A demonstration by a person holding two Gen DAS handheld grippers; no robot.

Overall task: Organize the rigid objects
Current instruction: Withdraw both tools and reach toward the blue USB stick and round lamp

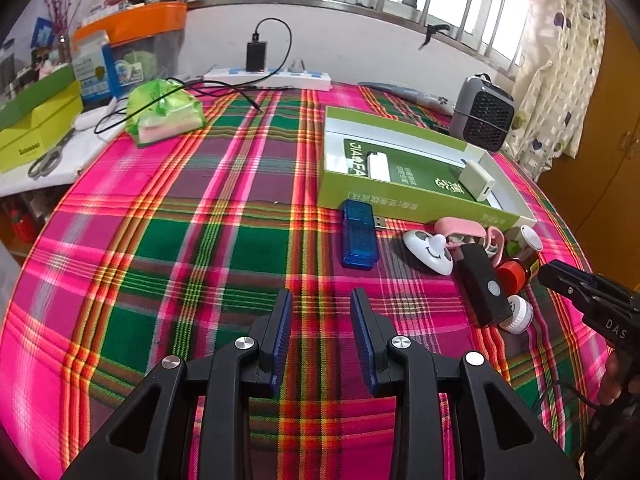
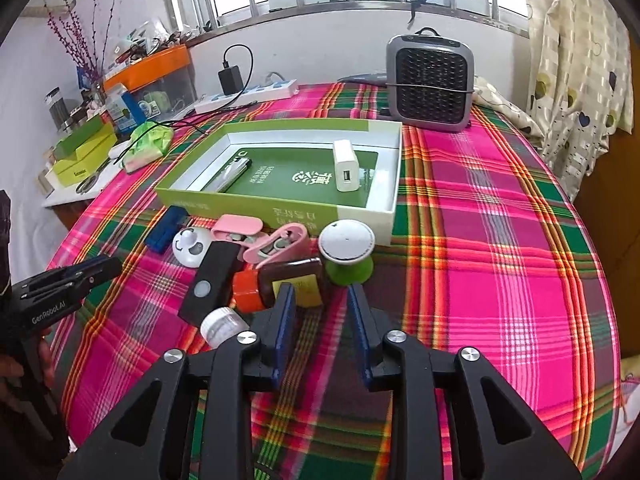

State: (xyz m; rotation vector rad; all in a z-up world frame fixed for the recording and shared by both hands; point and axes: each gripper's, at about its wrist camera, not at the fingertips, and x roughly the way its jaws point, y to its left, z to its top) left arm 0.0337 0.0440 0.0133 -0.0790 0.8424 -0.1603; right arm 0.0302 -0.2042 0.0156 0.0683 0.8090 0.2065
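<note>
Two grippers over plaid cloth, small objects heaped before a green tray.

Left wrist: left gripper (image 1: 321,334) released, nothing between its pads, above bare tablecloth (image 1: 180,240); blue USB dongle (image 1: 358,238) lies just in front of the green box tray (image 1: 400,200), which holds a white charger (image 1: 477,180).
Right wrist: right gripper (image 2: 321,328) parted and empty, near the brown bottle with orange cap (image 2: 276,282); black rectangular device (image 2: 210,286), white jar (image 2: 222,326) and green-based round object (image 2: 347,252) crowd beside it.
</note>
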